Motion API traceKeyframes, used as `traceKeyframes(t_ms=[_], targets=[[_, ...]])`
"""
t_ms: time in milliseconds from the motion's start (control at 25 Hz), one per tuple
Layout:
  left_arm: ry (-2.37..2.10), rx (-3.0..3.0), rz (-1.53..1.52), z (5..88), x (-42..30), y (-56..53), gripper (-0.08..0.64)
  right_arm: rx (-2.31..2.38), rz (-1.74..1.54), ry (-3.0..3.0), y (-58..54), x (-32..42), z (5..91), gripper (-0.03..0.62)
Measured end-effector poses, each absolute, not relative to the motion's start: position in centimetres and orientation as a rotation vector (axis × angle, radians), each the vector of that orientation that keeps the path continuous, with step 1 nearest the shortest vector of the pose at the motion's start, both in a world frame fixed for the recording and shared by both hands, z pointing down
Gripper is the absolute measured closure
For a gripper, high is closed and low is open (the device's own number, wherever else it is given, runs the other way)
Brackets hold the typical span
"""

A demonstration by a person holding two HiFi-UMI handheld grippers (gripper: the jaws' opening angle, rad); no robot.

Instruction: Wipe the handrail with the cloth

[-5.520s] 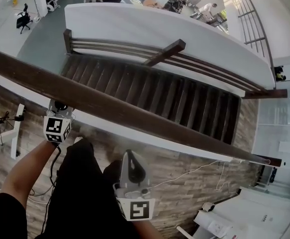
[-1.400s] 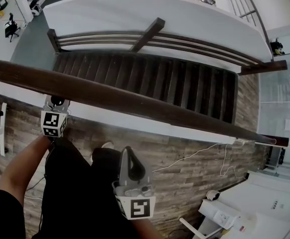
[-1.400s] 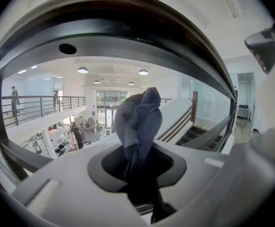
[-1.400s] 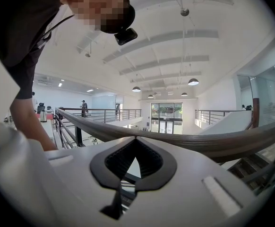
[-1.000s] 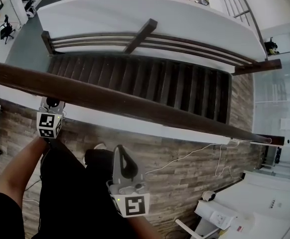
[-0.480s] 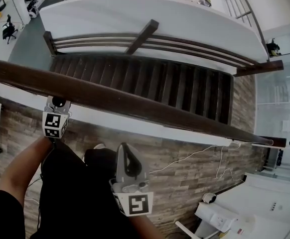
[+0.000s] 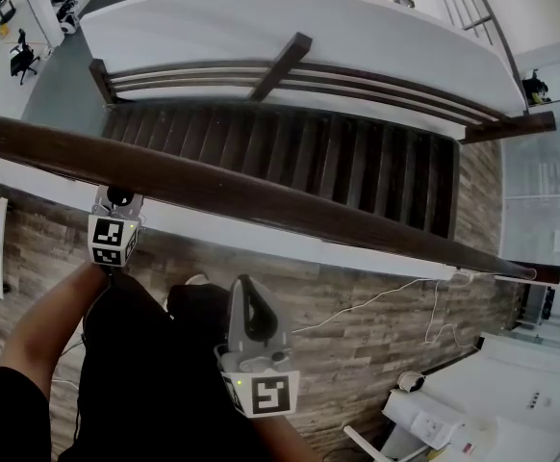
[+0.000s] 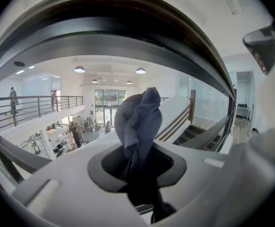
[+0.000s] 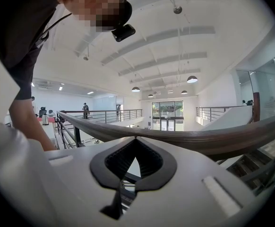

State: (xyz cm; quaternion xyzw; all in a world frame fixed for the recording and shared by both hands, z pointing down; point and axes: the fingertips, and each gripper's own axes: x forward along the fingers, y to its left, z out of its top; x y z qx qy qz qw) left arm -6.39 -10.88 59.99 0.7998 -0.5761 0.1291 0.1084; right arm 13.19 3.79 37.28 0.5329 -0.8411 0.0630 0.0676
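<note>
Cloth (image 8: 138,122), dark blue-grey and bunched, stands up between the jaws of the left gripper (image 8: 137,161), which are clamped on its lower part. Its bottom end disappears into the dark slot of the gripper body. In the head view the left gripper (image 7: 116,203) sits at the near left of the handrail (image 7: 261,195). Only its marker cube and rear show clearly. Its tip is tucked against the rail's near edge, and the cloth cannot be seen from there. The left gripper view has the rail's dark underside arching close overhead, but whether the cloth touches it cannot be told. The rail runs diagonally from upper left to lower right above the dark staircase (image 7: 290,157). Nearer the person, right of centre, the right gripper (image 7: 249,301) hangs below the rail and apart from it, over the wood-pattern floor (image 7: 376,335). Its jaws are pressed together at the tips with nothing between them. A thin white cable (image 7: 376,301) trails across the floor further right.
</note>
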Motion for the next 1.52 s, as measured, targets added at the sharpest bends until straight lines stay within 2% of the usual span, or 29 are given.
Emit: traceKeyframes(t_ms=[520,1520], targets=[[-1.693,2.363,0.397,59.6,-4.9,-10.9,0.472,1.638,0.221,-2.503,4.1,14.4,38.0,0.591],[-1.597,2.421,0.364,59.2,2.3,-10.6,0.472,1.689,0.231,-2.48,4.9,17.8,38.7,0.591]])
